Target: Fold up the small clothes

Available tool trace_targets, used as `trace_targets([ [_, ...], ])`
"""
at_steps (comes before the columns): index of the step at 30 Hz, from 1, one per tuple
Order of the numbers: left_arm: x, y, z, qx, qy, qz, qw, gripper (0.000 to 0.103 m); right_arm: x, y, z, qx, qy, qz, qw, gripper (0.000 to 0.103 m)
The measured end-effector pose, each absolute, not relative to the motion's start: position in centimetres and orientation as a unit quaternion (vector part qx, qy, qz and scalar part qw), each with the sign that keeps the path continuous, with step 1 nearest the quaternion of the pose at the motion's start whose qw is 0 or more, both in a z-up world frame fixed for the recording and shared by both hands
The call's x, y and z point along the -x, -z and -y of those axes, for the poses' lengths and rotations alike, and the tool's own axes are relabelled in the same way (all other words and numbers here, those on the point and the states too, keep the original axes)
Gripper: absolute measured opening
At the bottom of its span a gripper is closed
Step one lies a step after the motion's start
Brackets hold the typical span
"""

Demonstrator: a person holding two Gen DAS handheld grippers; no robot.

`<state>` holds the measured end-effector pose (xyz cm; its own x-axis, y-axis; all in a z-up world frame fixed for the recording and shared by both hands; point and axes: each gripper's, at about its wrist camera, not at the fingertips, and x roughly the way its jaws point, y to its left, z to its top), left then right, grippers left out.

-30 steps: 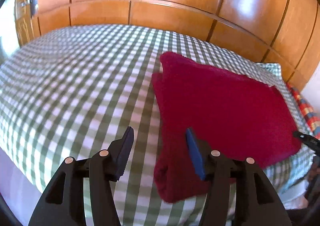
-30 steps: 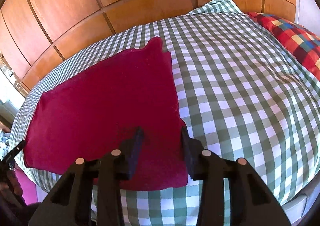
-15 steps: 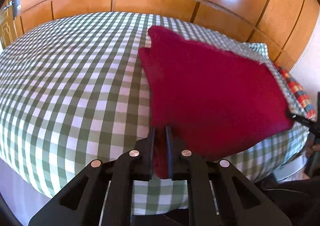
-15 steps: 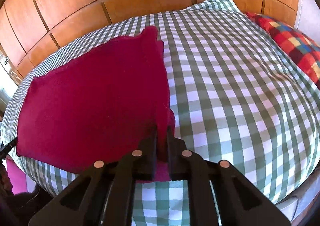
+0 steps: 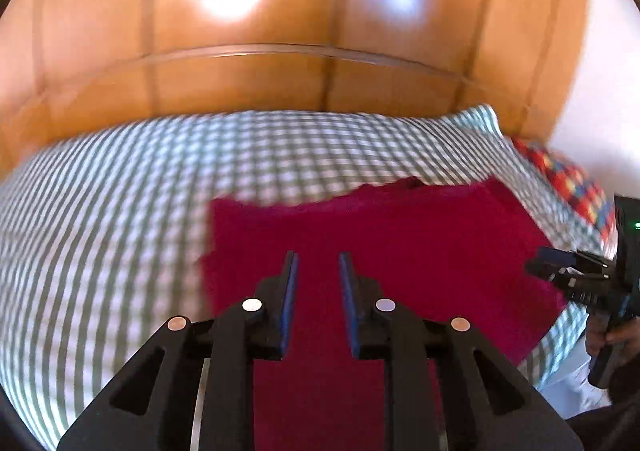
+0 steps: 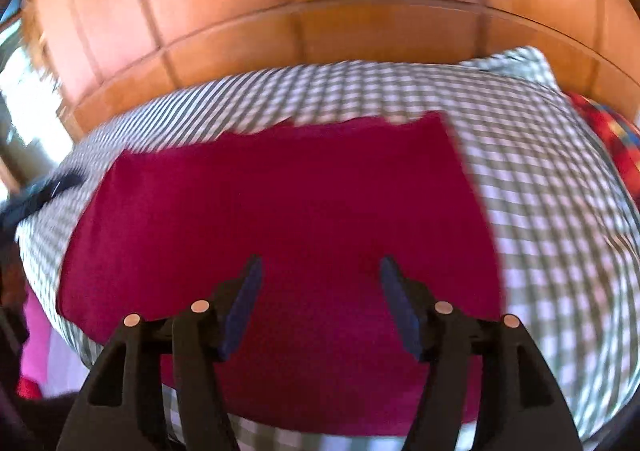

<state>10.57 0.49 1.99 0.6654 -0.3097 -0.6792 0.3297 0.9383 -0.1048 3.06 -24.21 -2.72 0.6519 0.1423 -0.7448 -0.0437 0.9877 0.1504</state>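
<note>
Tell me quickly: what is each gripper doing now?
Left gripper: jaws opening, nothing between them, above the red cloth.
Right gripper: jaws opening wide, holding nothing.

No readable text, label, brand, number or sign anywhere in either view.
</note>
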Motion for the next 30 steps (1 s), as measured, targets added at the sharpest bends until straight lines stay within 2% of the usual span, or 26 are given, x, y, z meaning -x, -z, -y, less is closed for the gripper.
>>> trace_targets([
  [7,-17.2,1.5,5.3,-0.052,0.216,-0.432,0.874,0.019,-3.8,4.5,22.5,-0.037,-0.085,-0.419,0.903,0.067],
  [16,-21.0,4.1,9.2,-0.098,0.224,-0.454,0.856,0.019,-3.7,4.9,23.3,-0.054,-0.102,-0.415,0.903,0.070],
  [18,-21.2,5.4,10.2,-0.130,0.225,-0.466,0.846,0.016,-4.0,4.8,23.5,-0.057,-0.104,-0.415,0.902,0.071],
  [20,-20.9,6.1,10.7,-0.151,0.220,-0.452,0.851,0.003,-4.1,4.7,23.6,-0.057,-0.104,-0.416,0.902,0.071],
  [22,-20.6,5.5,10.6,-0.149,0.210,-0.433,0.864,0.000,-4.0,4.3,23.5,-0.052,-0.100,-0.415,0.903,0.068],
  [27,-22.6,3.6,7.9,-0.063,0.155,-0.412,0.896,0.000,-4.3,2.9,23.6,-0.052,-0.087,-0.389,0.915,0.067],
  [30,-23.8,5.2,7.7,-0.074,0.126,-0.431,0.890,0.000,-5.6,3.9,23.2,-0.038,-0.081,-0.398,0.913,0.068],
])
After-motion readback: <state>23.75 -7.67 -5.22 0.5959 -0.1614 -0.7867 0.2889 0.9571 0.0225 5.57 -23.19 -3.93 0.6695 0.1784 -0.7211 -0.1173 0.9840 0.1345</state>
